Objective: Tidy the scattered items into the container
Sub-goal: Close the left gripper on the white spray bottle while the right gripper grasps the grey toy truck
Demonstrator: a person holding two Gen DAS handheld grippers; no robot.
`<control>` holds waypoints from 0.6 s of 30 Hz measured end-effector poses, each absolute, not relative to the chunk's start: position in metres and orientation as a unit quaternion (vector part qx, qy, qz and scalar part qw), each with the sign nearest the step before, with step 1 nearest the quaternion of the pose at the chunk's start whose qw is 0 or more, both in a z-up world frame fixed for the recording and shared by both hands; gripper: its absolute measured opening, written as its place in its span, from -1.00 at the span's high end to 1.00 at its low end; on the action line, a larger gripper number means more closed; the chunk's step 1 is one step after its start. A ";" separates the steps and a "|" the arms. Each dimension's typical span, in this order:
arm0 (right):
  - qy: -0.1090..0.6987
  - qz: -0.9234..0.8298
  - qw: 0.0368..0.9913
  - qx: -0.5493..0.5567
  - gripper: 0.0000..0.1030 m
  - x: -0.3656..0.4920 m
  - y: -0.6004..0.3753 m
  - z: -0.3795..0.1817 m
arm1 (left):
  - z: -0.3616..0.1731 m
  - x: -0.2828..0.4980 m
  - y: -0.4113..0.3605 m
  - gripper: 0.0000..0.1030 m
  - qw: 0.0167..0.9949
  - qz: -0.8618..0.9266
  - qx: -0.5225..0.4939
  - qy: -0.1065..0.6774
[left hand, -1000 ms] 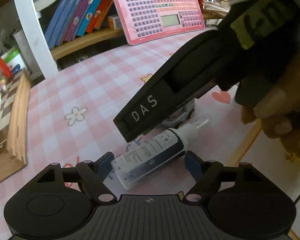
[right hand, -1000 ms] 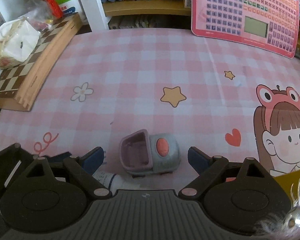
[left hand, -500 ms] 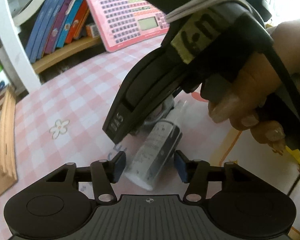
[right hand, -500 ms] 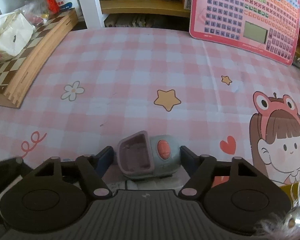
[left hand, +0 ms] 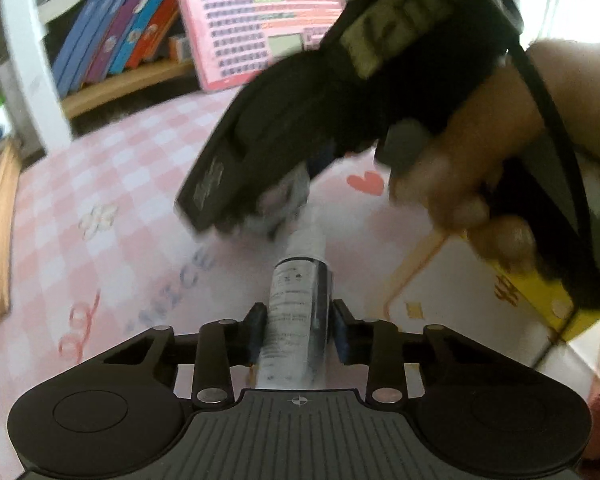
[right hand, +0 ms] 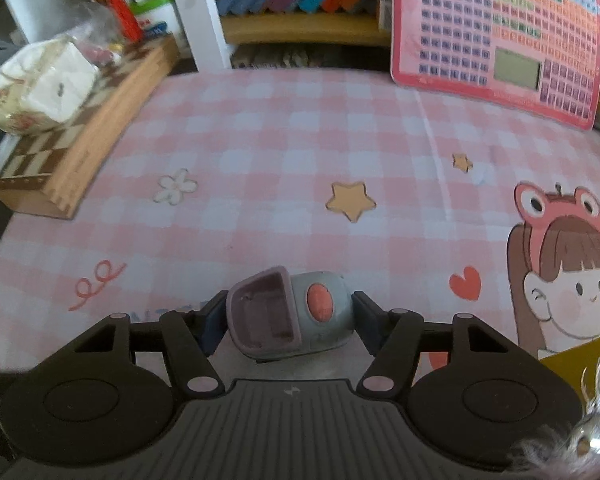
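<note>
Just left of the yellow-edged box (left hand: 440,280), both grabs look done: L gripper (left hand: 298,332) w/ jaws pinched on the white bottle (left hand: 296,300), R gripper (right hand: 286,320) w/ jaws snug on the grey toy (right hand: 296,312). Next, prob: lift, carry right over box rim, release. Tools crowd each other; open cloth lies further left of box.

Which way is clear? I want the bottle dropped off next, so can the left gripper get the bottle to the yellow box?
Probably not directly: the left gripper is shut on the bottle, but the right gripper and its hand hang across the way to the yellow box.
</note>
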State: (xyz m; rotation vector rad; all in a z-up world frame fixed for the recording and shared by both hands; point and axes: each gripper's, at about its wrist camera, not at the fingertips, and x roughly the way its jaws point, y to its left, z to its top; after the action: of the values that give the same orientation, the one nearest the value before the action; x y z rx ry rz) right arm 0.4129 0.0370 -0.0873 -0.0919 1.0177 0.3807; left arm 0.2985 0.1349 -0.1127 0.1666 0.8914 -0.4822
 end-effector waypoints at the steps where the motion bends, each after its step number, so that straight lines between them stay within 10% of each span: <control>1: 0.480 0.182 0.857 -0.044 -0.20 0.411 0.037 -0.085 | -0.112 0.292 0.138 0.39 0.872 -0.224 0.070 0.429; 18: 0.477 0.225 0.850 -0.022 -0.20 0.349 0.022 -0.055 | -0.078 0.230 0.172 0.39 0.900 -0.115 -0.015 0.421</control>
State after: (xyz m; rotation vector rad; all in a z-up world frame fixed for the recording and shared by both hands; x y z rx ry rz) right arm 0.3491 0.0222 -0.0554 -0.0460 1.0038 0.4730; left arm 0.2296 0.1721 -0.0780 -0.0303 0.8704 -0.2379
